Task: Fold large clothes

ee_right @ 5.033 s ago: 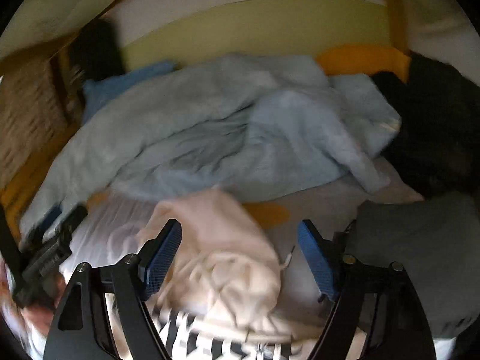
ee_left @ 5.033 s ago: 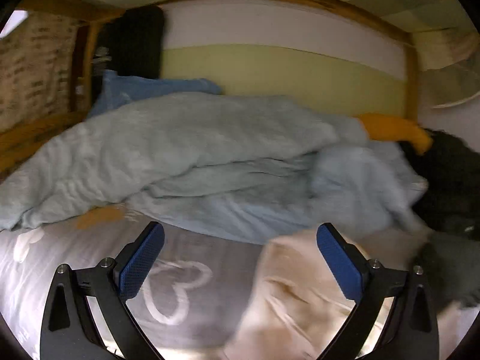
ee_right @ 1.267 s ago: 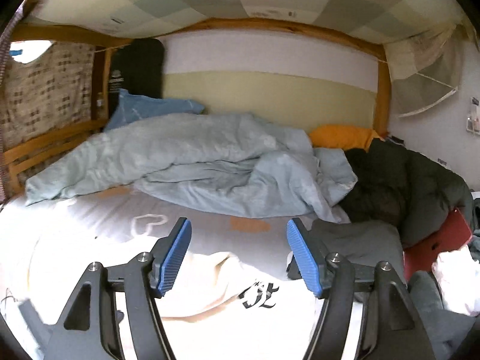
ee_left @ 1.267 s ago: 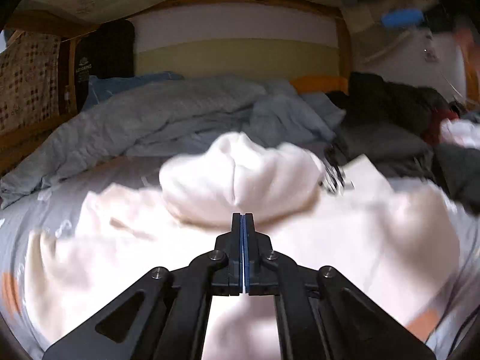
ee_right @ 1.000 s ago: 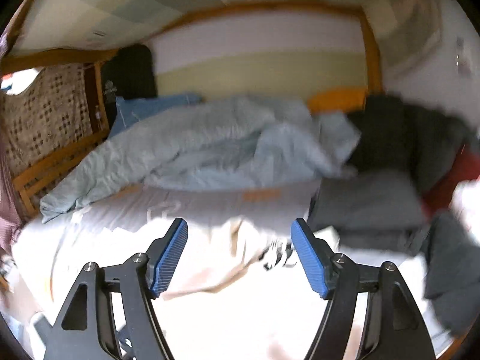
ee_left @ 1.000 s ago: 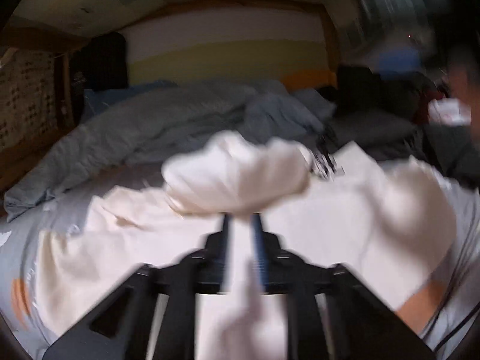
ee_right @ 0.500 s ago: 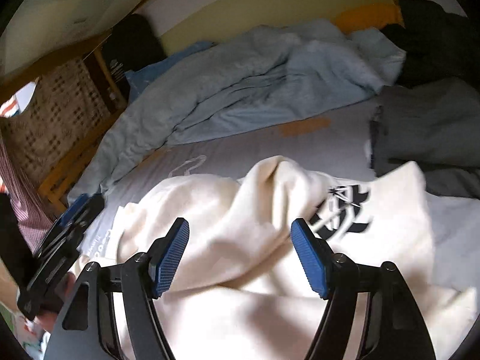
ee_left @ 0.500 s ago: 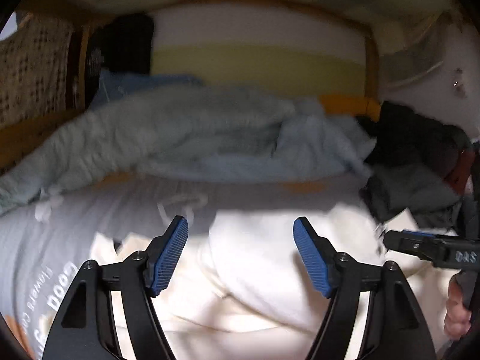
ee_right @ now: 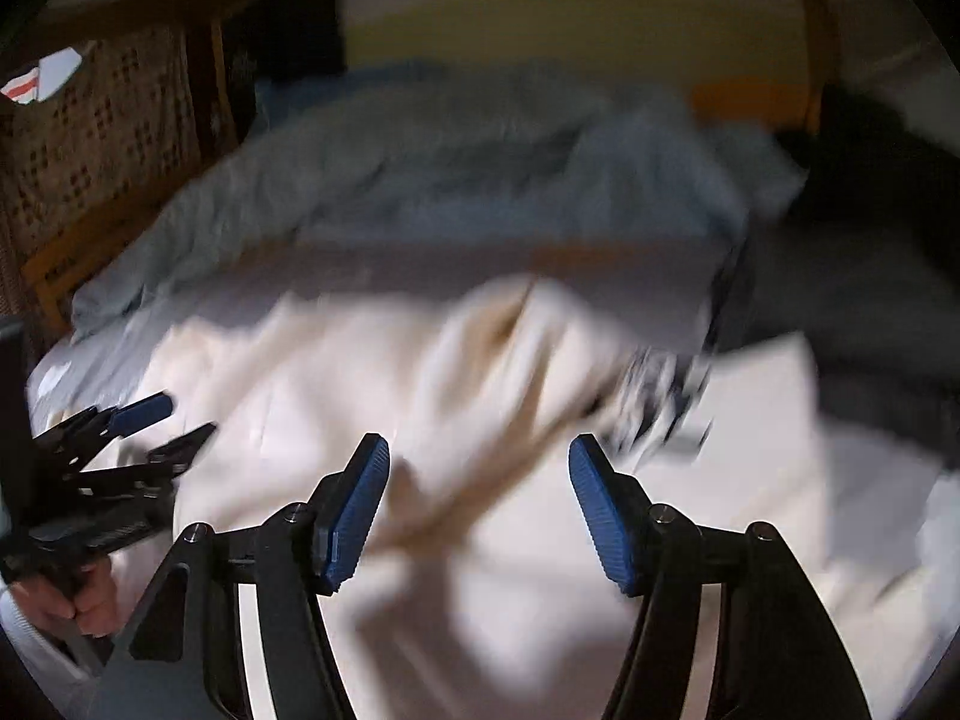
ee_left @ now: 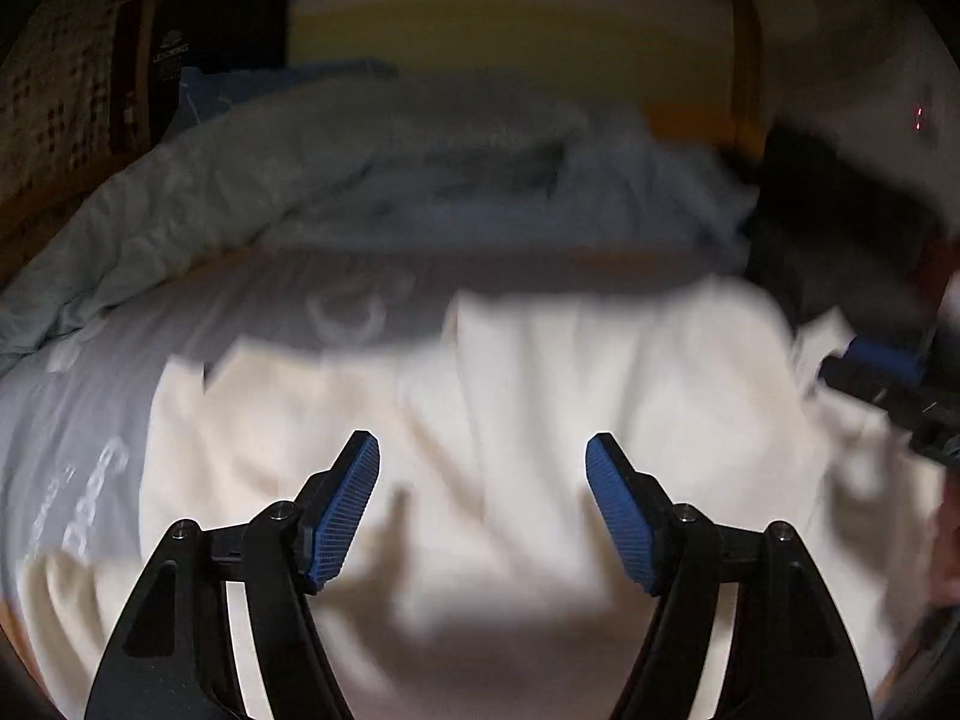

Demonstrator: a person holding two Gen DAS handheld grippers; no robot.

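A large cream sweatshirt (ee_left: pixel 540 396) lies spread and rumpled on the grey bedsheet (ee_left: pixel 72 420); both views are blurred. In the right wrist view the same sweatshirt (ee_right: pixel 372 384) shows a dark printed mark (ee_right: pixel 660 396) towards its right side. My left gripper (ee_left: pixel 483 507) hovers open over the garment with nothing between its blue pads. My right gripper (ee_right: pixel 477 507) is also over the cream cloth; its jaws are closing, with only cloth below the gap and no pad pressing on it. Each gripper shows at the edge of the other's view: the right (ee_left: pixel 894 378), the left (ee_right: pixel 129 429).
A crumpled light-blue duvet (ee_left: pixel 372 180) lies across the back of the bed. Dark clothes (ee_right: pixel 870 228) are piled at the right. An orange pillow (ee_right: pixel 750 96) and the wooden headboard (ee_left: pixel 747 60) stand behind. A hand (ee_right: pixel 72 600) holds the left gripper's handle.
The left gripper, shut on the sweatshirt's bunched cloth a second ago, has let go and stands open. The right gripper has sunk towards the garment and its jaws have narrowed a little.
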